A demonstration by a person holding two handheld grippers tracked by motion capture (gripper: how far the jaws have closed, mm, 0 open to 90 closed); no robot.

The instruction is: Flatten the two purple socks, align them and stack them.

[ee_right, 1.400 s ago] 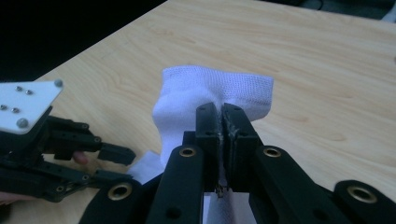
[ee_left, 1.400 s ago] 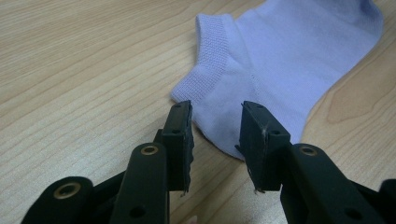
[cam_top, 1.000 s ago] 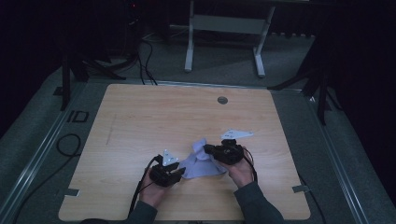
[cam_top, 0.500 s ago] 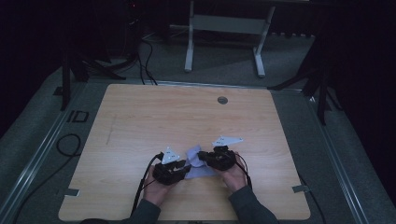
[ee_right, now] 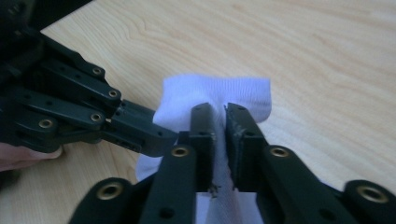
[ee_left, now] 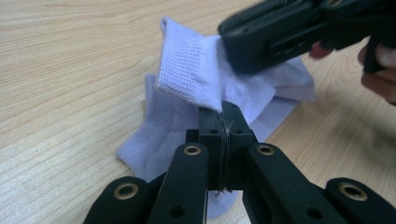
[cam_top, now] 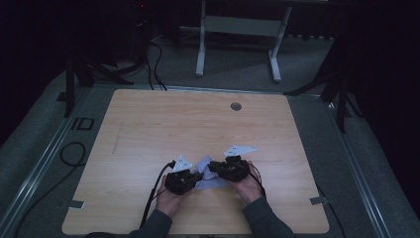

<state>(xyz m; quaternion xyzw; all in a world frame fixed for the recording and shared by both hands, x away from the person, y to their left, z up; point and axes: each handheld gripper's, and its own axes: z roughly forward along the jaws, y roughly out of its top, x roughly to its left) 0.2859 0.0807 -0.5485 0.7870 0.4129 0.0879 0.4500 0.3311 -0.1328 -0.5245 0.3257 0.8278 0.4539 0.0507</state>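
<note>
A pale lavender sock point(cam_top: 208, 184) lies bunched on the wooden table point(cam_top: 148, 129), between my two grippers near the front edge. My left gripper point(ee_left: 223, 109) has just been closing and is now shut on a fold of the sock point(ee_left: 187, 70). My right gripper point(ee_right: 219, 112) has just been opening. A narrow gap shows between its jaws, with the sock's cuff point(ee_right: 243, 93) still draped between and over them. In the high view the left gripper point(cam_top: 198, 176) and right gripper point(cam_top: 210, 168) nearly meet tip to tip. A hand holds each gripper.
A round cable hole point(cam_top: 236, 106) sits in the table's far side. Bare wood stretches to the left, right and back of the hands. A metal stand point(cam_top: 237, 25) and cables point(cam_top: 69, 153) are on the dark floor beyond the table.
The two grippers have drawn closer together and the sock is bunched smaller between them. The left jaws have shut on the sock.
</note>
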